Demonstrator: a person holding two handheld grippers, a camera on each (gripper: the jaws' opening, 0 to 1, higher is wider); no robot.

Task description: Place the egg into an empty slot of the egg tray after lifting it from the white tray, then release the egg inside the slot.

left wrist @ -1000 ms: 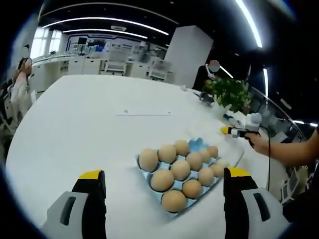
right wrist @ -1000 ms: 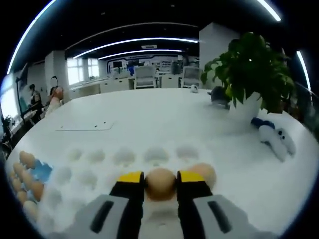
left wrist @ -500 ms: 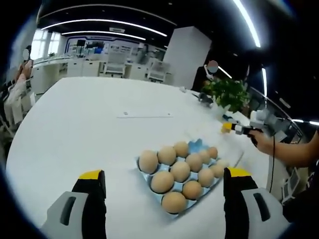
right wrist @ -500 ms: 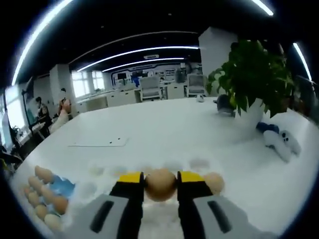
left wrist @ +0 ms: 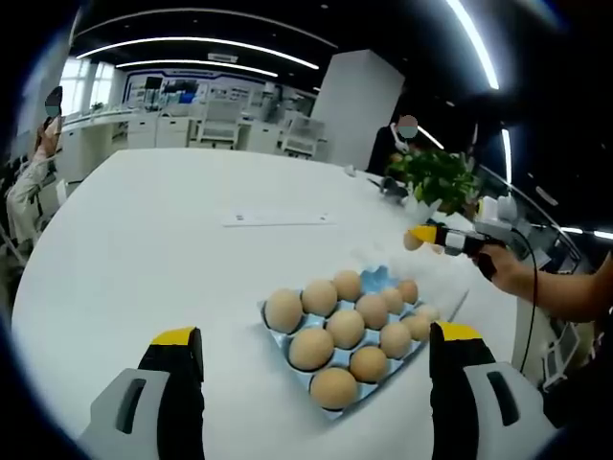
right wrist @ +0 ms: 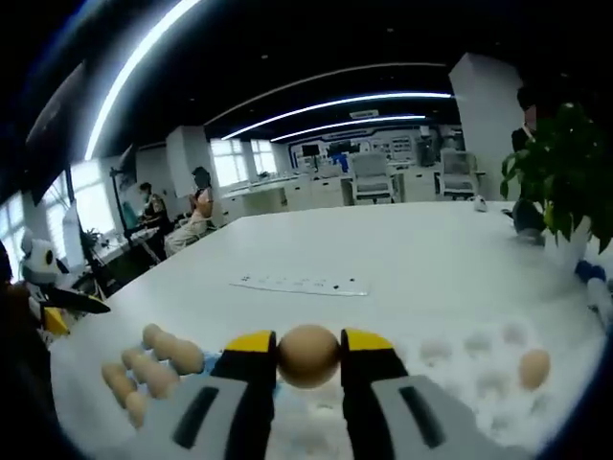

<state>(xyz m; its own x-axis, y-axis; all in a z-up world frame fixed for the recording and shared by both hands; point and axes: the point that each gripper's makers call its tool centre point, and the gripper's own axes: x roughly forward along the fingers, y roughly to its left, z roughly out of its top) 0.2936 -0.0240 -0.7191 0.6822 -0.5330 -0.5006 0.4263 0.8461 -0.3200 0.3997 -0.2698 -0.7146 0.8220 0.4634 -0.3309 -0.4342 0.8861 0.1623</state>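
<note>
The blue egg tray (left wrist: 380, 279) lies on the white table, holding several brown eggs (left wrist: 346, 328) with one bare blue slot at its far side. My left gripper (left wrist: 316, 333) stands open in front of it, nothing between its jaws. In the left gripper view my right gripper (left wrist: 427, 235) comes in from the right, above the tray's far edge. It is shut on a brown egg (right wrist: 308, 355), held in the air. In the right gripper view the tray's eggs (right wrist: 158, 356) show at lower left. The white tray (right wrist: 474, 369) lies at lower right with one egg (right wrist: 533, 367) in it.
A potted plant (left wrist: 441, 178) stands at the table's far right, also seen as a potted plant (right wrist: 567, 182) in the right gripper view. A thin white strip (right wrist: 302, 285) lies mid-table. A person's hand (left wrist: 508, 271) holds the right gripper. People sit at desks in the background.
My right gripper has risen off the white tray with the egg and swung left toward the egg tray. The left gripper has stayed where it was, open.
</note>
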